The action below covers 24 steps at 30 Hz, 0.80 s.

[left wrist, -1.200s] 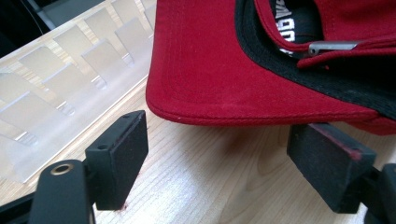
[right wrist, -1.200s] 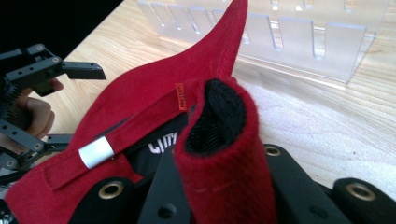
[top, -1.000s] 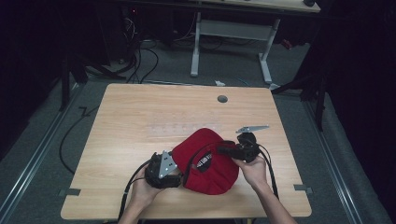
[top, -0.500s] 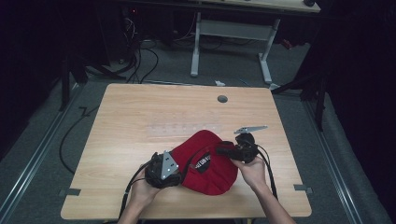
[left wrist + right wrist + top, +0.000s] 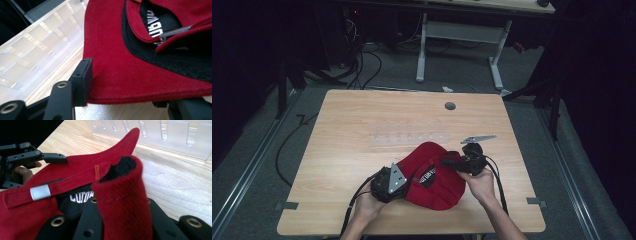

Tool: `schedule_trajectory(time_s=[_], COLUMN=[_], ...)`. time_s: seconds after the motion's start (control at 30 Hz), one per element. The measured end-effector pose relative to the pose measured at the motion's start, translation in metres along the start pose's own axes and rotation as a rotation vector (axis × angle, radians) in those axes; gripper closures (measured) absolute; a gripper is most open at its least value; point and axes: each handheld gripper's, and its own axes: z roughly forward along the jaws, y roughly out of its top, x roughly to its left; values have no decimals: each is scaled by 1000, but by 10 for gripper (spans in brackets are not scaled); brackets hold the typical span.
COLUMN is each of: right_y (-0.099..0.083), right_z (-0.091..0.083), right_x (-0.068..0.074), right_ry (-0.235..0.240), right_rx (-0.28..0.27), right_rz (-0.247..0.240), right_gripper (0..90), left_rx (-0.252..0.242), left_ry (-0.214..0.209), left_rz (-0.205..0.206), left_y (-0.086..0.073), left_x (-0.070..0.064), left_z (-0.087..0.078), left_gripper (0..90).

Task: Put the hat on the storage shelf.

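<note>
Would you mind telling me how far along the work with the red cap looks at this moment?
Done: both grippers have hold of the red cap, which lies upside down near the table's front edge. In hand: the left gripper clamps the brim, and the right gripper pinches a fold of the cap's fabric beside the strap with its metal buckle. Left: whatever reshaping or placing follows; the cap is not yet set down neatly.

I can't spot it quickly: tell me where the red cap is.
In the high view the red cap lies near the table's front edge, held between the left gripper and right gripper.
</note>
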Motion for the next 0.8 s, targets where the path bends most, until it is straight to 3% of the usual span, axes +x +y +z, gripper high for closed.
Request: schedule_trajectory(time_s=[0.13,0.33,0.5,0.67,0.8], right_y=[0,0,2,3,4], right_z=[-2,-1,5,5,2], right_x=[3,2,3,2,-1], right_ry=[1,25,5,9,-13], right_rx=[2,-14,-27,-48,-90], right_rz=[-7,-3,-23,-8,4], right_gripper=[819,791,741,678,589], left_rx=[6,19,41,55,82], left_ry=[-28,-88,-102,-121,-108], left_rz=[-31,-83,-33,-1,58], left_y=[6,12,13,13,10], left_x=[3,5,0,-1,-2], left_z=[-4,-10,-10,-11,-11], left_gripper=[492,631,708,752,784])
